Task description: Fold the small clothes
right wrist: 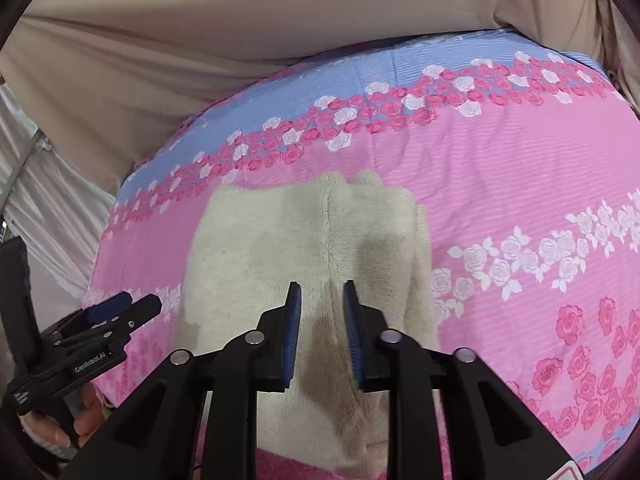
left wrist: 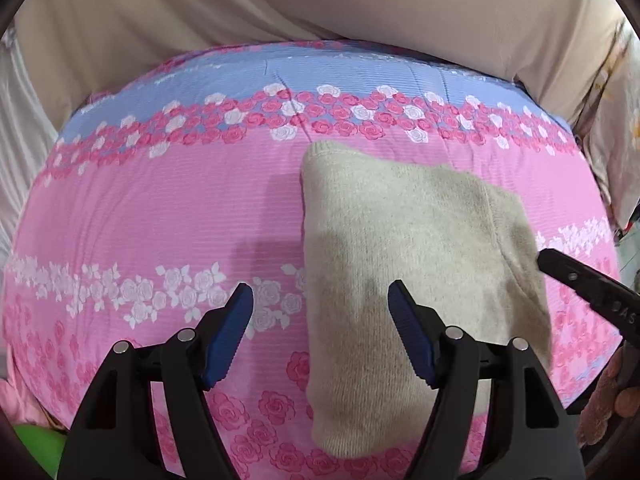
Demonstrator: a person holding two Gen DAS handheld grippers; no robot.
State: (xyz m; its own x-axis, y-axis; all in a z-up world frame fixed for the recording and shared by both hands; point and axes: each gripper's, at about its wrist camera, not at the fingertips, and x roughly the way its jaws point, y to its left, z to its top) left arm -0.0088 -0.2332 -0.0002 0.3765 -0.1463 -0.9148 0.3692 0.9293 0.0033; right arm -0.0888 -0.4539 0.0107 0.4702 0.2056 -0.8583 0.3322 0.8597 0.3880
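A beige fleece garment [left wrist: 412, 248] lies folded into a rough rectangle on a pink rose-print bedspread [left wrist: 160, 208]. My left gripper [left wrist: 320, 296] hovers open over the garment's left edge, one pad above the bedspread and the other above the cloth, holding nothing. In the right wrist view it shows at the lower left [right wrist: 136, 302], in a person's hand. My right gripper [right wrist: 322, 290] points down onto the garment [right wrist: 280, 240], its blue pads drawn close together with a ridge of the fleece along the seam between them. From the left wrist view its black tip [left wrist: 546, 258] meets the garment's right edge.
A tan sheet [left wrist: 320, 4] covers the bed beyond the bedspread's blue band [left wrist: 360, 72]. Pale fabric hangs at the left [right wrist: 48, 200]. A hand [left wrist: 628, 396] holds the right gripper's handle at the lower right. Something green [left wrist: 36, 444] shows at the bottom left.
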